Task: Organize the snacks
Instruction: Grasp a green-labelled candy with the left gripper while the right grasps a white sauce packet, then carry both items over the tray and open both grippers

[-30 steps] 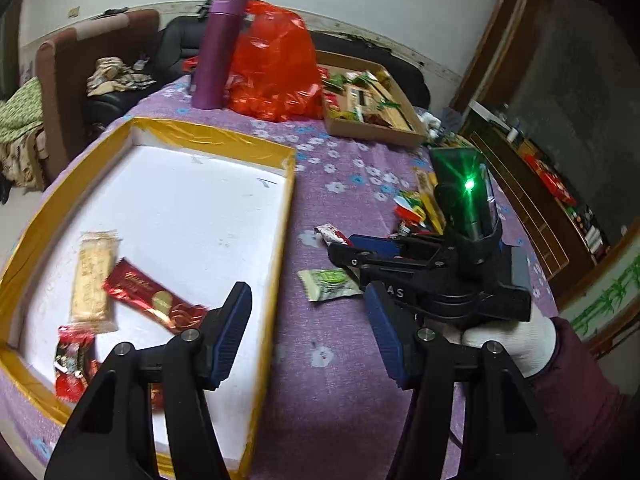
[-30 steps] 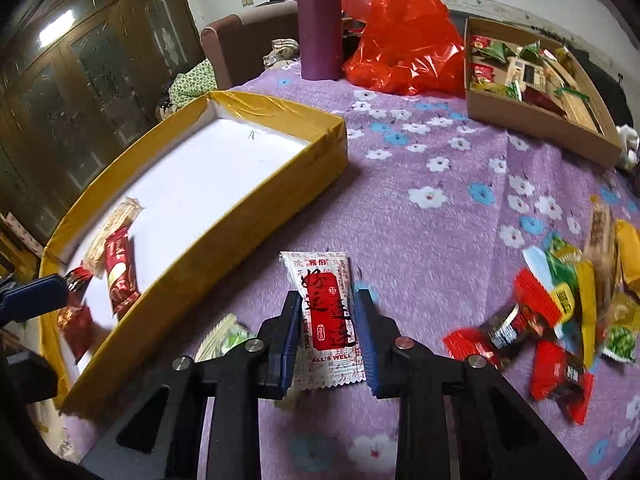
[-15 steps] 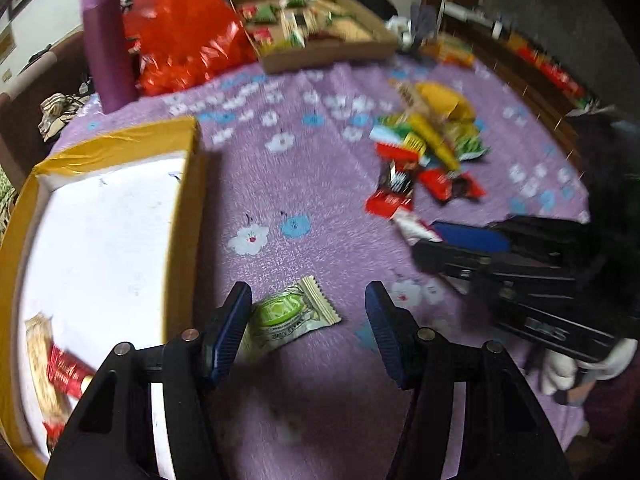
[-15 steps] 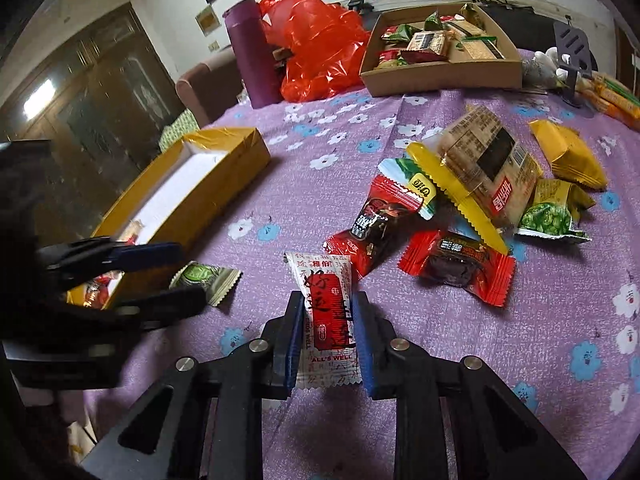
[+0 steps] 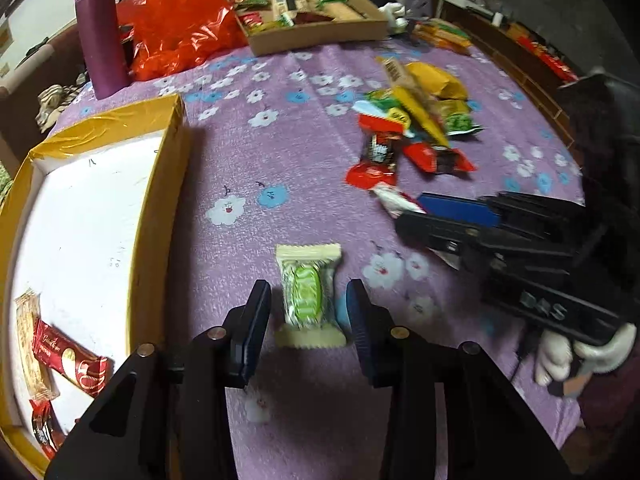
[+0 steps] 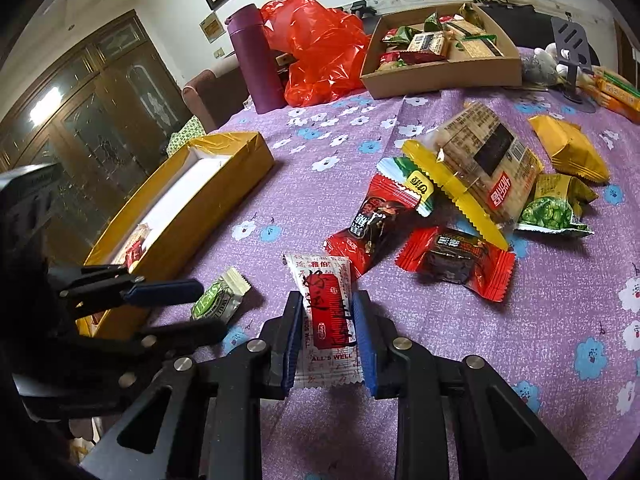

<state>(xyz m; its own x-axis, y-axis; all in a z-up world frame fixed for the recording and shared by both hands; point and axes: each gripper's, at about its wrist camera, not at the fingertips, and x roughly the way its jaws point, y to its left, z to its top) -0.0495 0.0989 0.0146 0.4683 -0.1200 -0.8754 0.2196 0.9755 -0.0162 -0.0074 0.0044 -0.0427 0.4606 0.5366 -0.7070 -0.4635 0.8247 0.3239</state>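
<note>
My left gripper (image 5: 308,312) is open, its fingers on either side of a green and cream candy packet (image 5: 308,294) that lies on the purple cloth; it also shows in the right wrist view (image 6: 219,299). My right gripper (image 6: 326,332) is shut on a white and red sachet (image 6: 326,312) and holds it low over the cloth. The yellow-rimmed white tray (image 5: 160,184) lies to the left, with a red bar (image 5: 68,360) and other snacks in its near end. A heap of loose snacks (image 6: 460,200) lies ahead of my right gripper.
A cardboard box of snacks (image 5: 312,36) stands at the back, a red plastic bag (image 5: 176,28) and a purple flask (image 5: 100,36) to its left. More packets (image 6: 616,92) and a small stand (image 6: 570,60) sit at the far right edge.
My left gripper swung from the tray toward the green packet and now straddles it, jaws narrower. My right gripper, still holding the sachet, turned from the tray side toward the snack heap.
</note>
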